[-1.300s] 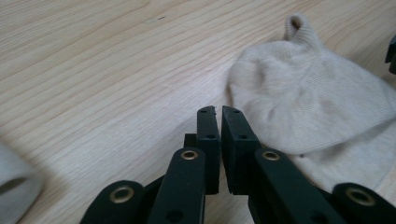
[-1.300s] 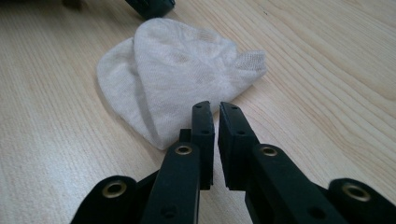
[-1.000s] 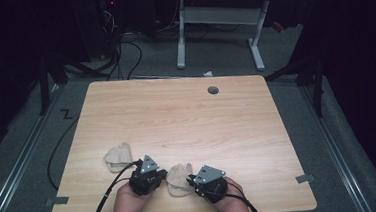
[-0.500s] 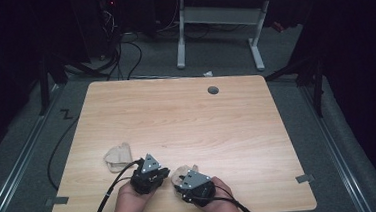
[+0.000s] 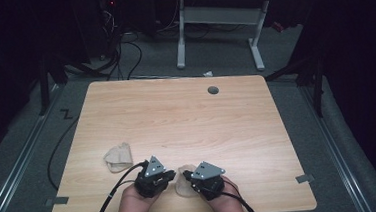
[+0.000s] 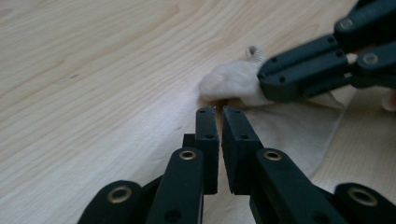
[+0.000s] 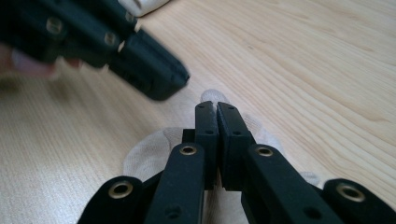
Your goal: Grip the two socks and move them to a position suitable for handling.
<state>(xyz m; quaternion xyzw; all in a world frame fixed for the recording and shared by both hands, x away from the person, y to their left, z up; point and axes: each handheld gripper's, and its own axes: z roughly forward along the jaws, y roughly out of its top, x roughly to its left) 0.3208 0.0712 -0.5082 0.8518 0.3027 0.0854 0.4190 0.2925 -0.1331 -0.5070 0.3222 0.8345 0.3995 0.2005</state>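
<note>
Both grippers' black jaws over much of the beige sock.

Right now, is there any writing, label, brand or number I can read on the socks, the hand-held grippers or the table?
None readable: the sock between the left hand-held gripper and right hand-held gripper, the other sock and the table carry no visible text.

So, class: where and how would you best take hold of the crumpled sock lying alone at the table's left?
Grip the crumpled sock at its raised, bunched top fold, coming from above with fingers open. It probably lies too flat against the table for a side approach.
</note>
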